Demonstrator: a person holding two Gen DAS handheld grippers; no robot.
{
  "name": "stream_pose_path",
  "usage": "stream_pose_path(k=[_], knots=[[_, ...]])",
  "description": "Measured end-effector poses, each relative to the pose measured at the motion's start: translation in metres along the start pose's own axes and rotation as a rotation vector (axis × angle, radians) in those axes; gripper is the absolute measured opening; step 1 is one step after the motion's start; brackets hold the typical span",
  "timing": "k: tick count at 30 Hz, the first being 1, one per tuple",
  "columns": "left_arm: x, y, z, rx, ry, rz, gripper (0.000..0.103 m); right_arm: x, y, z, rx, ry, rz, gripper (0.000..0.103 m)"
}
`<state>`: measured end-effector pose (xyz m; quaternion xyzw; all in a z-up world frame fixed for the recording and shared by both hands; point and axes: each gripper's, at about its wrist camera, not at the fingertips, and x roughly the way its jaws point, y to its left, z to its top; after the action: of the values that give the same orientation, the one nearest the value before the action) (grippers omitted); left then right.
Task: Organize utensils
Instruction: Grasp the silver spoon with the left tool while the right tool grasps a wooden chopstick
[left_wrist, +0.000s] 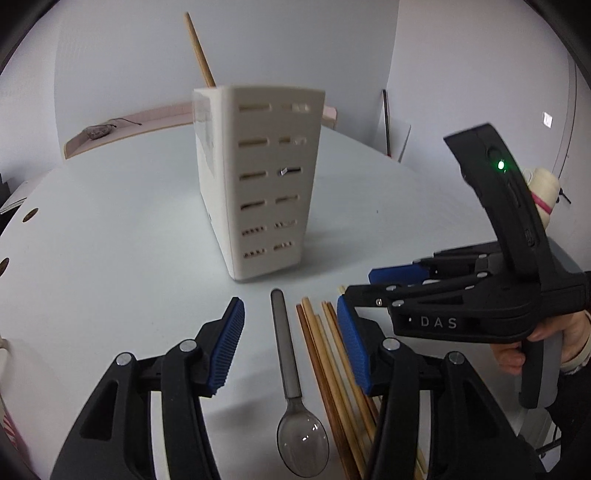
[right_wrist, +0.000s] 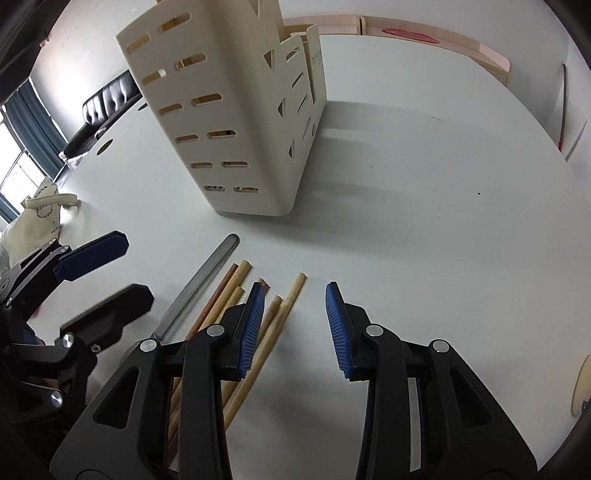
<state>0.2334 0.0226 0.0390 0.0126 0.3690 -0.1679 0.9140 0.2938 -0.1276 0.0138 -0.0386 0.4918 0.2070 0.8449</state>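
A cream slotted utensil holder (left_wrist: 258, 177) (right_wrist: 240, 122) stands upright on the white table, with one wooden chopstick (left_wrist: 199, 51) sticking out of its top. In front of it lie a grey spoon (left_wrist: 291, 387) (right_wrist: 199, 291) and several loose wooden chopsticks (left_wrist: 332, 369) (right_wrist: 280, 314). My left gripper (left_wrist: 291, 347) (right_wrist: 110, 280) hangs open above the spoon's handle, blue pads well apart. My right gripper (right_wrist: 295, 325) (left_wrist: 365, 284) is open just over the far ends of the chopsticks; its left pad covers some, and one chopstick shows in the gap, untouched.
A person's hand (left_wrist: 546, 343) holds the right gripper's handle. A pink board (left_wrist: 129, 125) edges the table's far side. A cloth bag (right_wrist: 40, 210) and a black sofa (right_wrist: 107, 99) lie beyond the left edge, near round holes (left_wrist: 30, 215).
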Motion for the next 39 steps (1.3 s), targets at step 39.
stream_pose_path(k=[39], knots=[[0.053, -0.003, 0.015, 0.047, 0.262, 0.108, 0.025, 0.015, -0.004, 0.006, -0.148, 0.06, -0.079, 0.009]])
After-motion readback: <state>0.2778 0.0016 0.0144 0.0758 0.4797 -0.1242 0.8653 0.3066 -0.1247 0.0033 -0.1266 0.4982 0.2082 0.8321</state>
